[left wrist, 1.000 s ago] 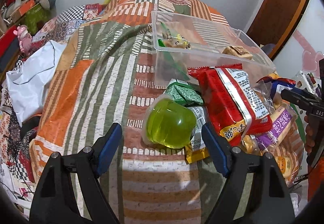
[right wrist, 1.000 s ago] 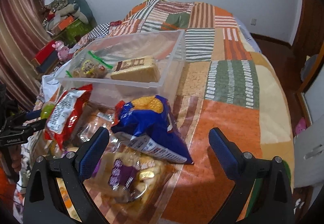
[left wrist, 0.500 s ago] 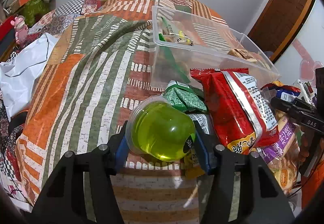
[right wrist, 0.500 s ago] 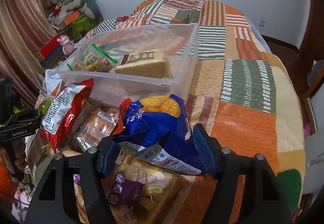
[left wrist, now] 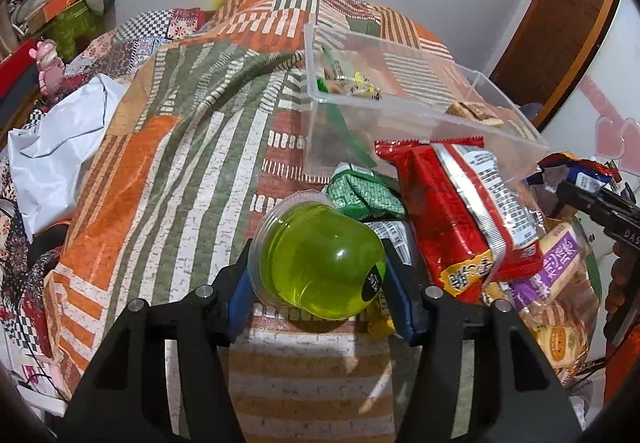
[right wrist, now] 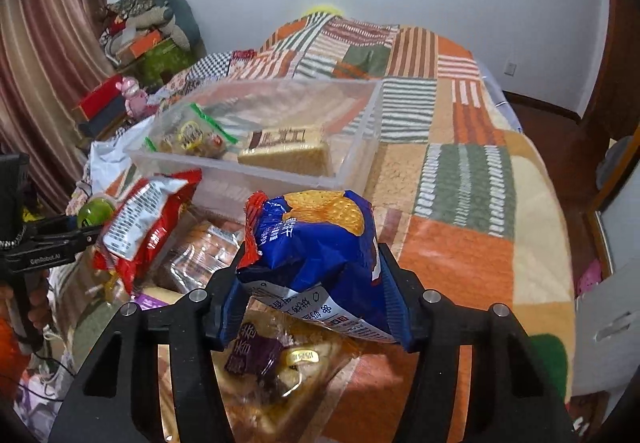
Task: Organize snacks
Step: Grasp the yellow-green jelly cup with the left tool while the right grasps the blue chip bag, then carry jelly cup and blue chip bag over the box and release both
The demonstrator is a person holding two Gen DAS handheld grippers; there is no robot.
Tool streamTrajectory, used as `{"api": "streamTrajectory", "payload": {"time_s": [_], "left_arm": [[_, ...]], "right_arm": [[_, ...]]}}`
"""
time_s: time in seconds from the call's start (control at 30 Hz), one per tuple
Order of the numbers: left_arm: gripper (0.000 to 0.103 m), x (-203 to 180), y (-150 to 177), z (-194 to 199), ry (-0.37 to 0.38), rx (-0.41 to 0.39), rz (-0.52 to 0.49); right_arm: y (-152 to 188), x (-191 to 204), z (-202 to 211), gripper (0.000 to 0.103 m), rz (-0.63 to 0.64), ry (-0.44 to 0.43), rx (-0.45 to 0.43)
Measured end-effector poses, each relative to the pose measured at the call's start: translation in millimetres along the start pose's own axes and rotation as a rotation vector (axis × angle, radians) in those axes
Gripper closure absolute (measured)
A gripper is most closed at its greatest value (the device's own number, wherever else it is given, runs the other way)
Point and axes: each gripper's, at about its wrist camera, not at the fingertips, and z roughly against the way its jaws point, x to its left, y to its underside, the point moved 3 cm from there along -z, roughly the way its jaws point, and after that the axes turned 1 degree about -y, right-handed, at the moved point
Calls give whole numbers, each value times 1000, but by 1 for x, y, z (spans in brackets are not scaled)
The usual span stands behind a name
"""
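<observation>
My left gripper (left wrist: 318, 283) is shut on a green jelly cup (left wrist: 320, 259), held just above the patchwork bedspread. My right gripper (right wrist: 310, 291) is shut on a blue cracker bag (right wrist: 316, 263), lifted over the snack pile. A clear plastic bin (left wrist: 400, 111) stands behind the pile; in the right wrist view the bin (right wrist: 360, 147) holds a wrapped cake (right wrist: 286, 147) and a zip bag of sweets (right wrist: 192, 135). A red snack bag (left wrist: 452, 207) and a small green packet (left wrist: 360, 195) lie before the bin.
A purple-labelled bread bag (right wrist: 280, 359) lies under the right gripper. A white plastic bag (left wrist: 60, 147) sits at the bed's left edge. Boxes and a pink toy (right wrist: 134, 99) stand beside the bed. A wooden door (left wrist: 560, 43) is at the right.
Both grippers went from open to shut: the left closed on the jelly cup, the right on the blue bag. Both objects have risen slightly.
</observation>
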Motion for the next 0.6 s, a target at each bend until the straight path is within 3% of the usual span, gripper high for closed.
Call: {"api": "streamTrajectory", "payload": {"time_s": [0.6], "left_arm": [[46,-26,-54,51,4,-168,-48]], "right_arm": [[-39,2,39,49,-36,-16,-166]]}}
